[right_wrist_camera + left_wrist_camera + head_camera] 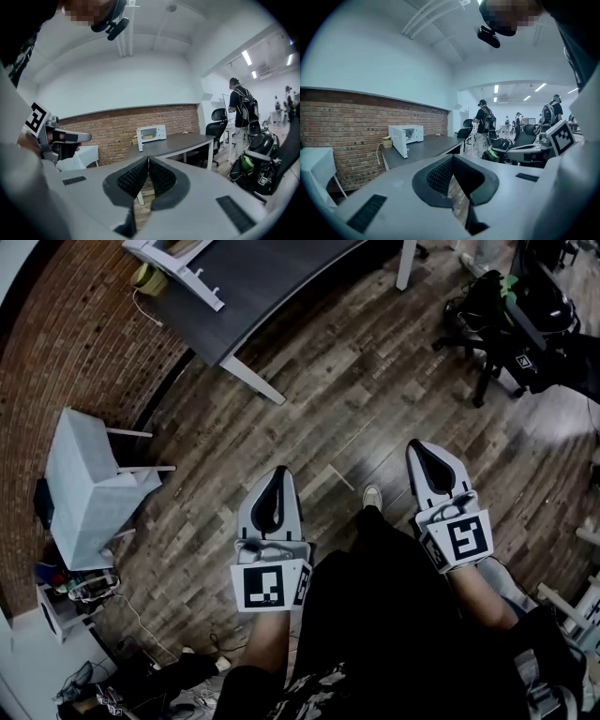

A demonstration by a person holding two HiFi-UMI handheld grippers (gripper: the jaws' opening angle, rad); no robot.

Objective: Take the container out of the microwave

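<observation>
Your left gripper and right gripper sit nearest, low in the head view, side by side over the wooden floor and pointing toward the top of the frame. Each gripper view shows its ribbed pads pressed together at the tips with nothing between them, so both are empty.

The microwave stands well apart from you, on the dark table against the brick wall; it shows at middle left of the left gripper view and just above centre in the right gripper view. Its door hangs open toward you. The container itself cannot be made out for certain: only a pale yellowish patch shows inside the cavity, too small to name.

You seem to be at the approach, with the container not yet reached. Next, you need to close in on the table, spread the jaws of one gripper, and line them up with the open cavity before reaching in for the container's rim or wall.
</observation>
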